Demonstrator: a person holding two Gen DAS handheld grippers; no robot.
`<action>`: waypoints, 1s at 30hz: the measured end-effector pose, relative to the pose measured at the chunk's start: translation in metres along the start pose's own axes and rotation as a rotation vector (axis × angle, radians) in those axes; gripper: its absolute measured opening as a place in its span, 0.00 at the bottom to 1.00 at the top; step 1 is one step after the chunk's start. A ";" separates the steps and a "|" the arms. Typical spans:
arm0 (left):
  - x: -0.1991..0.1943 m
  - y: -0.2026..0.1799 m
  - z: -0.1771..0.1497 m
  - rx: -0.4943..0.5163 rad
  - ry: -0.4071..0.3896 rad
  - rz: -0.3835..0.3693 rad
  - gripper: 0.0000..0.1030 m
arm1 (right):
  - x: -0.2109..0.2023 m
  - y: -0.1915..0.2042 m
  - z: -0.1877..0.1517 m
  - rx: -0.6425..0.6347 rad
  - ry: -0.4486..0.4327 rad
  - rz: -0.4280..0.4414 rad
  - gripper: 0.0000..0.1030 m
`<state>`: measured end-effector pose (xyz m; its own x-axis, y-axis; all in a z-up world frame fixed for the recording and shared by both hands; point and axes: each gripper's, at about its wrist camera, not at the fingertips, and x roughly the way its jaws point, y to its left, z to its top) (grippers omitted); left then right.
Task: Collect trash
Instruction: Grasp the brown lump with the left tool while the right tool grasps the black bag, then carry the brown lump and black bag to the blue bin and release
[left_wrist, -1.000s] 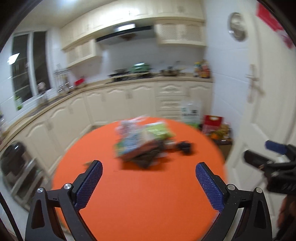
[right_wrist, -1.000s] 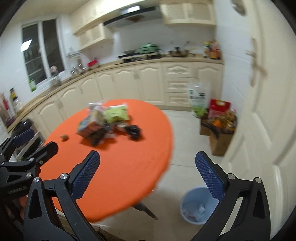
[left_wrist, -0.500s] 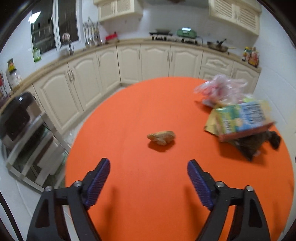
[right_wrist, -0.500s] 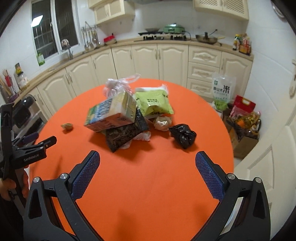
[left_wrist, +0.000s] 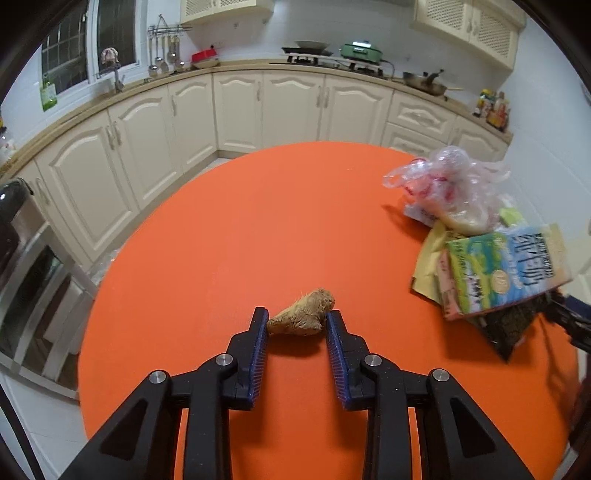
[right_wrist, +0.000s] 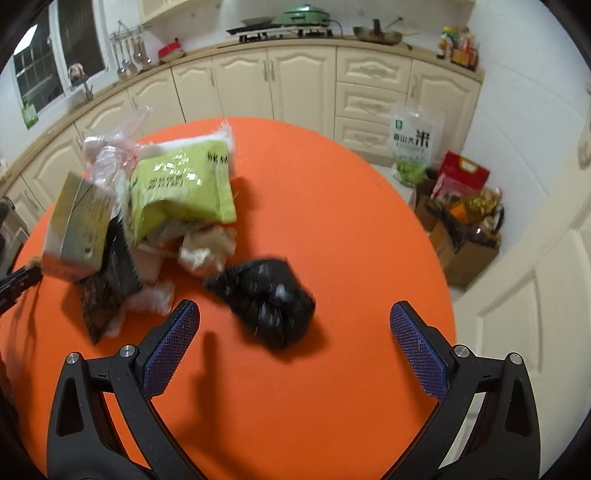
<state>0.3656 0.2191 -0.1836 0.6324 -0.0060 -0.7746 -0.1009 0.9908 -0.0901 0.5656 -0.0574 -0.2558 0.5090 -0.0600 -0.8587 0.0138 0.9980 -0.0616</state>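
- From my left wrist view, the orange table lies bare to the left of and beyond the ginger piece, so I have open room there.
- To the right, the milk carton and the clear plastic bag are heaped together, blocking that side.
- From my right wrist view, the black bag sits ahead between the wide-spread fingers of the right gripper, apart from both.
- The green packet and crumpled paper crowd its upper left.
- The tabletop is clear to its right, out to the edge.
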 end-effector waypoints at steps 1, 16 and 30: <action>-0.002 0.000 0.001 0.005 -0.005 0.000 0.27 | 0.005 0.001 0.003 -0.016 0.009 -0.010 1.00; -0.085 -0.023 -0.040 0.069 -0.087 -0.106 0.27 | -0.028 0.011 -0.024 -0.067 -0.011 0.227 0.32; -0.116 -0.235 -0.093 0.401 -0.060 -0.331 0.27 | -0.140 -0.114 -0.133 0.124 -0.141 0.180 0.32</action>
<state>0.2441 -0.0252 -0.1306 0.6245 -0.3313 -0.7072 0.4061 0.9113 -0.0684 0.3781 -0.1658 -0.1960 0.6277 0.1132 -0.7702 0.0131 0.9877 0.1558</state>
